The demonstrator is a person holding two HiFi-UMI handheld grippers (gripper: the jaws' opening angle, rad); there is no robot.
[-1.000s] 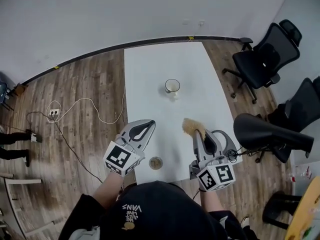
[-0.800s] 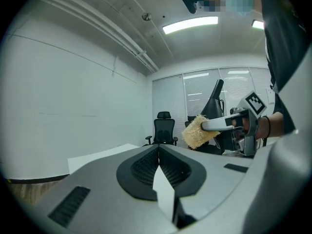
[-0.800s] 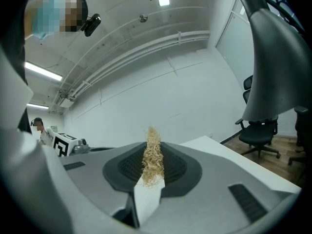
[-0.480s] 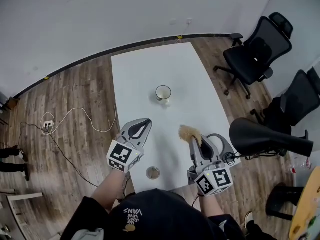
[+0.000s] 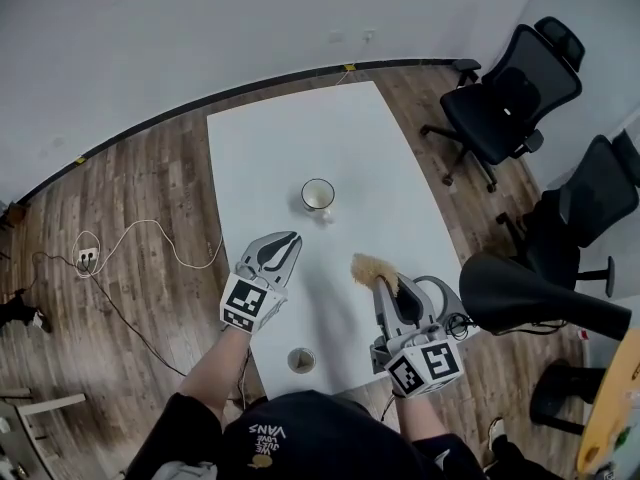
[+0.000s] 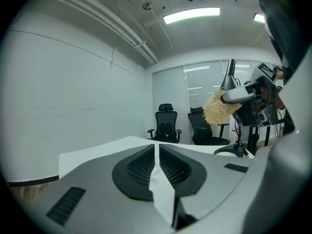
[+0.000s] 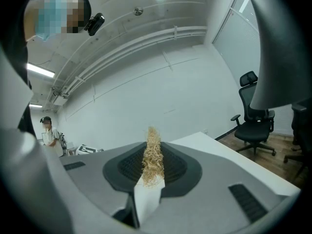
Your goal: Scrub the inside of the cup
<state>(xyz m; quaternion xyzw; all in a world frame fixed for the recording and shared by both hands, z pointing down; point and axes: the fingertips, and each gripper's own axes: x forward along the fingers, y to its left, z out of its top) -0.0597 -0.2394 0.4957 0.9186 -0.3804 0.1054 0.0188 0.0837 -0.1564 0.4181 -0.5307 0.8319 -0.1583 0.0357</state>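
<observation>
A white cup (image 5: pixel 318 196) with a dark rim stands upright near the middle of the white table (image 5: pixel 290 138). My left gripper (image 5: pixel 281 244) hovers just short of it, to its near left, jaws shut and empty; in the left gripper view (image 6: pixel 157 162) the pads meet with nothing between them. My right gripper (image 5: pixel 385 286) is at the near right, shut on a tan fibrous scrubber (image 5: pixel 371 267) that sticks out past its tips. In the right gripper view the scrubber (image 7: pixel 153 155) is pinched between the pads. The scrubber (image 6: pixel 219 107) also shows in the left gripper view.
A small round metal lid (image 5: pixel 301 360) lies near the table's front edge between my arms. Black office chairs (image 5: pixel 505 98) stand to the right, one seat (image 5: pixel 530 293) close to my right gripper. A cable and socket (image 5: pixel 88 258) lie on the wooden floor at left.
The view has shifted, so the table and cup sit further left. Both grippers have moved forward, closer to the cup. The right gripper still holds the scrubber.
</observation>
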